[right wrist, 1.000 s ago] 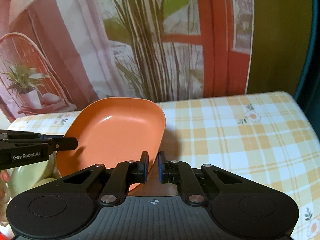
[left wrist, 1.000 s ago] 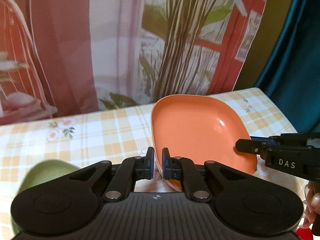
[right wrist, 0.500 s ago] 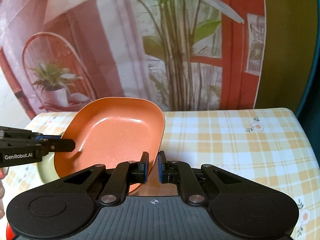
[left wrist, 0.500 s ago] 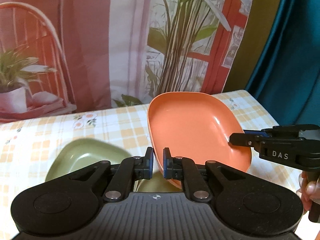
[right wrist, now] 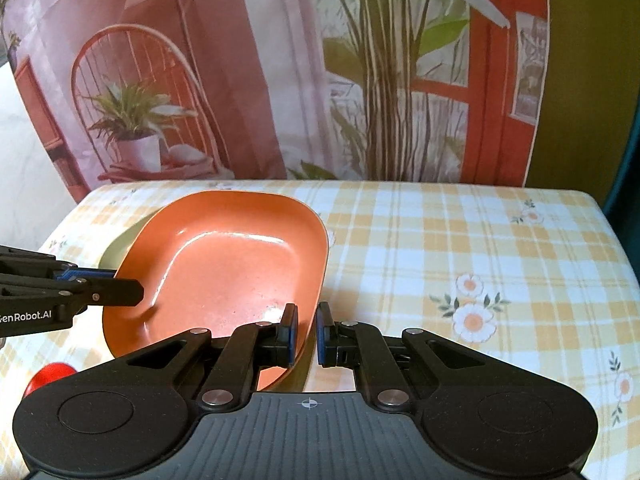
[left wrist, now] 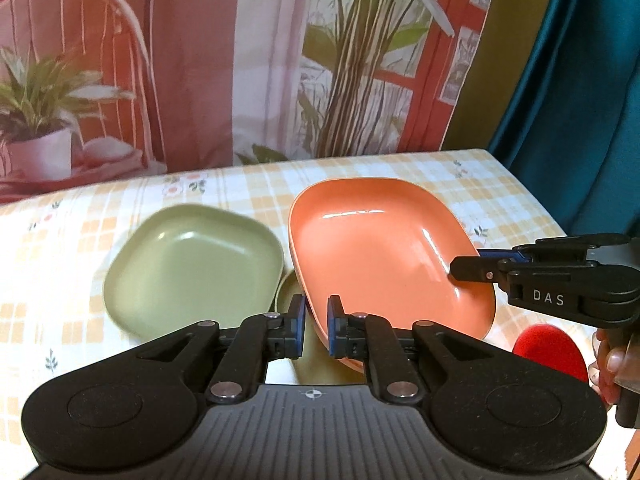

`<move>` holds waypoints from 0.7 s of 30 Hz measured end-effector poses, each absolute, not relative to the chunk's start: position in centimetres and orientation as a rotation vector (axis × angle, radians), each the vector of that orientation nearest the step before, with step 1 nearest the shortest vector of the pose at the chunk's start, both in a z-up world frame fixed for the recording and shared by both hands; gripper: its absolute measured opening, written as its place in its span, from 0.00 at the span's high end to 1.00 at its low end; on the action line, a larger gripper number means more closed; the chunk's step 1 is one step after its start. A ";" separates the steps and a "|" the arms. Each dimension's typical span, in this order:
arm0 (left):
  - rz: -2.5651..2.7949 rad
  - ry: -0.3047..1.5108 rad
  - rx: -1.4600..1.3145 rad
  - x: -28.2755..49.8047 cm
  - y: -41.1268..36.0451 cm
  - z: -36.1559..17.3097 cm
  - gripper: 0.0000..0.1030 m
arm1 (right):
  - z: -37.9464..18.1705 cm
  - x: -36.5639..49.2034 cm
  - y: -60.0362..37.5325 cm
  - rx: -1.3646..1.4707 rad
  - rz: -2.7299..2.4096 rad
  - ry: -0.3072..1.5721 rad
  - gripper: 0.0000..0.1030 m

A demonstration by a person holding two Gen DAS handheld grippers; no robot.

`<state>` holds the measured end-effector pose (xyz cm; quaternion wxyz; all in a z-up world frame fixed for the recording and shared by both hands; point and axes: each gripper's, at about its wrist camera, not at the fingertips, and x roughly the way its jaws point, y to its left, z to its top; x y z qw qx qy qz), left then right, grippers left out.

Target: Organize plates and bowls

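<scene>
Orange plate (left wrist: 380, 248): held off the surface (right wrist: 460, 248) by two opposite rims, tilted so its hollow faces the cameras; it hangs partly over the green dishes.
Left hand-held gripper (left wrist: 316, 326): clamped on the near rim of the orange plate; the rim runs between the blue pads, and the contact itself is partly masked by the black fingers.
Right hand-held gripper (right wrist: 307, 334): clamped on the plate's other rim; in the left wrist view it enters from the right, marked DAS, with its tip over the plate edge.
Green plate (left wrist: 192, 268): squarish, lying flat on the surface to the left of the orange plate; in the right wrist view only a sliver of its edge shows behind the orange plate.
Second green dish (left wrist: 286, 292): just a curved edge shows between the green plate and the orange plate; its shape and depth cannot be made out, and its near part is hidden by the left hand-held gripper.
Red object (left wrist: 550, 354): rounded, low at the right, cut off by the right hand-held gripper; what it is cannot be told.
Person's hand (left wrist: 610, 364): a few fingers at the right edge, the rest out of frame.
Surface: covered by a yellow checked cloth with flowers.
Backdrop (right wrist: 320, 80): a printed hanging with plants and a chair.
</scene>
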<state>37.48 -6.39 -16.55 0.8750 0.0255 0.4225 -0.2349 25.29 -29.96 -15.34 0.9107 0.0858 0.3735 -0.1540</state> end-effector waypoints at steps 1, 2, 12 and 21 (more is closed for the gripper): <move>-0.489 0.887 0.052 37.3 -6.3 -16.7 0.88 | -15.5 25.2 -29.8 0.176 -0.317 0.774 0.91; -0.489 0.890 0.054 37.2 -6.3 -16.8 0.88 | -15.7 25.2 -29.7 0.176 -0.316 0.779 0.91; -0.477 0.914 0.081 36.7 -6.4 -17.9 0.88 | -17.0 25.1 -29.0 0.162 -0.314 0.814 0.91; -0.471 0.928 0.099 36.7 -6.5 -18.6 0.88 | -17.7 25.3 -29.1 0.163 -0.312 0.824 0.91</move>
